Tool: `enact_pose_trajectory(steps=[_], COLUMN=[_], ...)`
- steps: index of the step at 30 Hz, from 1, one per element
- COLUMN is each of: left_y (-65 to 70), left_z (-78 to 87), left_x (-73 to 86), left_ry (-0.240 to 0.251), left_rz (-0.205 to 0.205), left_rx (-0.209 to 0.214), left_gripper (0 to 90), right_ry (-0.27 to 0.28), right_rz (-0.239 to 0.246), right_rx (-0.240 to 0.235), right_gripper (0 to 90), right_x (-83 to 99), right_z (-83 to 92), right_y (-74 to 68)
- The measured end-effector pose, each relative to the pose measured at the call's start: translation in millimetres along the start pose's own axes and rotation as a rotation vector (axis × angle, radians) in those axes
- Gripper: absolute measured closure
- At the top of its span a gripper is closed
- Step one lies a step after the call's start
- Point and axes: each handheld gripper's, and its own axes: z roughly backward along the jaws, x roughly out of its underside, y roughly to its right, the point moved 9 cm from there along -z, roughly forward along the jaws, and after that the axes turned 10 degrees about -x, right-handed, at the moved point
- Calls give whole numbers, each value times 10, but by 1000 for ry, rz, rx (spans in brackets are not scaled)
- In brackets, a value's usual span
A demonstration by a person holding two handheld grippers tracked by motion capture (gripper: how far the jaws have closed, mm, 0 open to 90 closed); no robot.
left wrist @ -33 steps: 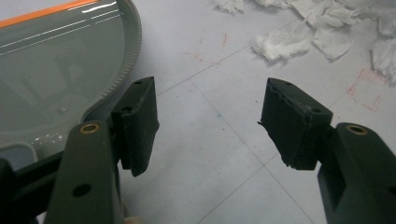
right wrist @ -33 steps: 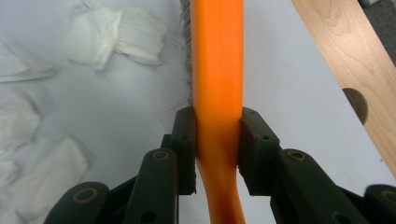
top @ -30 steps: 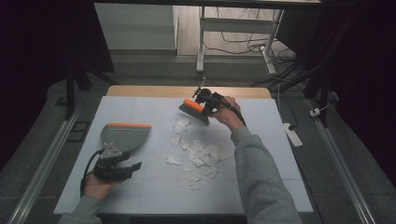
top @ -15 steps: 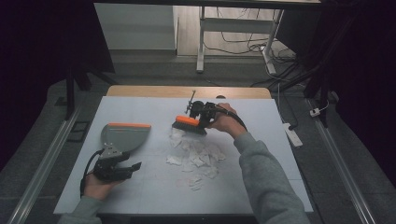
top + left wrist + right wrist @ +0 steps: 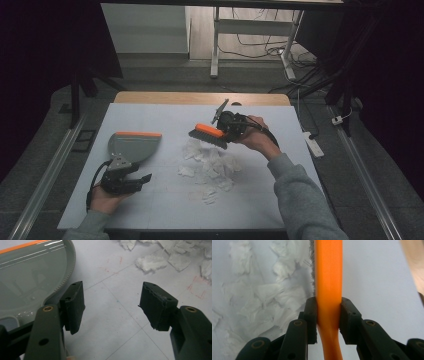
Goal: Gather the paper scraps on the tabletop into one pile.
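- Beside the paper scraps [image 5: 210, 167], at the far edge of the pile, I hold the brush [image 5: 207, 135] in my right gripper [image 5: 226, 131], jaws clamped on its orange handle [image 5: 329, 282].
- Left of the paper scraps sits the dustpan [image 5: 131, 146], orange lip facing away from me; my left gripper [image 5: 131, 181] rests just behind it with its jaws apart and nothing between them.
- I judge the scraps very light and soft: likely to scatter under a fast stroke, so a low, gentle sweep suits them.
- The brush feels like stiff, smooth plastic; gripping mid-handle should stop it twisting.
- My right gripper view shows the pads [image 5: 310, 315] pressing the handle, which the high view blurs.
- My left gripper view shows the dustpan's ribbed rim [image 5: 71, 267] beside the pad, while the high view gives the whole layout.
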Motion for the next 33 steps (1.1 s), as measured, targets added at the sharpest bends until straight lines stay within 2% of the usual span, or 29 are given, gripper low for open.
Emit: enact_pose_trajectory(steps=[3, 8, 9, 12, 14, 18, 20, 24, 26, 29, 33], left_y=[-1, 1, 1, -2, -5, -9, -10, -18, -21, -18, -8], left_z=[-1, -6, -7, -10, -10, -10, -10, -8, -14, -24, -30], left_x=[-1, 1, 0, 0, -1, 1, 2, 10, 12, 15, 13], left_ry=[0, -2, -2, -3, -2, -1, 1, 0, -1, -4, -6], left_rz=[0, -3, -4, -3, -3, -4, -3, -2, -2, -7, -12], left_rx=[-2, -3, -3, -4, -4, -6, -7, -9, -10, -12, -11], left_gripper=[364, 364, 364, 363, 363, 363, 363, 363, 364, 364, 364], right_ry=[42, 66, 75, 136, 161, 177, 196, 231, 253, 245, 225], right_rz=[-46, -82, -89, -149, -168, -177, -189, -257, -289, -319, -414], right_rx=[1, 14, 16, -2, -20, -52, -83, -155, -214, -231, -276], right_gripper=[703, 703, 702, 703, 703, 703, 703, 703, 702, 703, 703], right_x=[24, 33, 18, -88, -181, -431, -584, -868, -971, -1036, -1002], right_z=[77, 128, 136, 141, 114, -33, -124, -329, -426, -564, -757], right_y=[-5, -63, -67, -109, -146, -255, -308, -379, -392, -373, -336])
